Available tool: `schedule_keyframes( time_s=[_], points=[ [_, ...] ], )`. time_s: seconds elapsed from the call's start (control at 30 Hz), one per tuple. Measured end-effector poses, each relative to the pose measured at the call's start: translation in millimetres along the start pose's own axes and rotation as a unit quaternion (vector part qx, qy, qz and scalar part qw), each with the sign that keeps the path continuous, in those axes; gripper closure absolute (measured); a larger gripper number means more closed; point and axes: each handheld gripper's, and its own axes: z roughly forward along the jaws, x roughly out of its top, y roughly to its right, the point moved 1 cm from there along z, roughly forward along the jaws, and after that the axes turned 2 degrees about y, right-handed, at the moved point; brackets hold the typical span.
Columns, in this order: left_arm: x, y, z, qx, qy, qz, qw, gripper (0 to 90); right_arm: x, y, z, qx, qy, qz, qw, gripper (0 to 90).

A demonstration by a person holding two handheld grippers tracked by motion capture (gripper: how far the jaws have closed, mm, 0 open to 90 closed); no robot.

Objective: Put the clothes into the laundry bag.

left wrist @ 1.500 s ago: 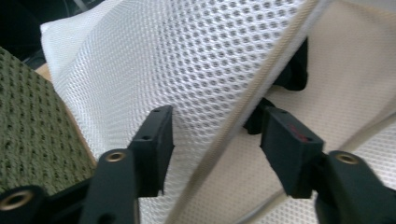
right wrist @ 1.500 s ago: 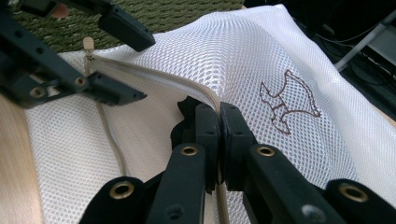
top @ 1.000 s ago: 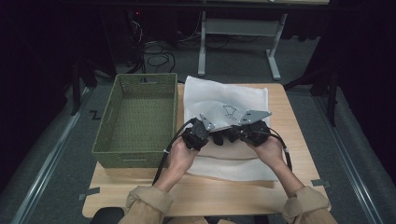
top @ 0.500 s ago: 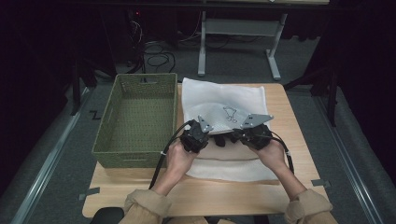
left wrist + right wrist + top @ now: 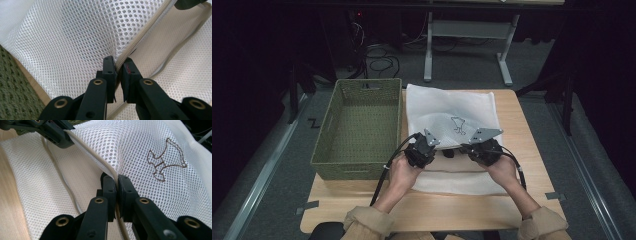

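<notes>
Lifted mesh bag sags lower; both tongs pinch its zipper edge.

white mesh cloth bag, green woven basket, matt wooden table

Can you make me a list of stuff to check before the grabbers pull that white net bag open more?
1. Left gripper pinching the zipper edge of the mesh bag: ok, jaws shut on it.
2. Right gripper pinching the same edge: ok, shut on it.
3. Both grips on the upper layer, with the lower layer lying flat on the table: ok.
4. Green basket beside the bag, apart from the grippers: ok.
5. Anything inside the bag: cannot tell.
</notes>
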Motion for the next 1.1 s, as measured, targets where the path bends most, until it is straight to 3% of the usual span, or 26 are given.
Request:
schedule_keyframes(
  time_s=[1.1],
  points=[
    [-22.0, 2.4, 12.5, -0.023, -0.024, -0.005, 0.9995, 80.7, -20.8, -9.1, 16.7, 0.022, -0.019, 0.018, 0.9994, 80.3]
  ],
)
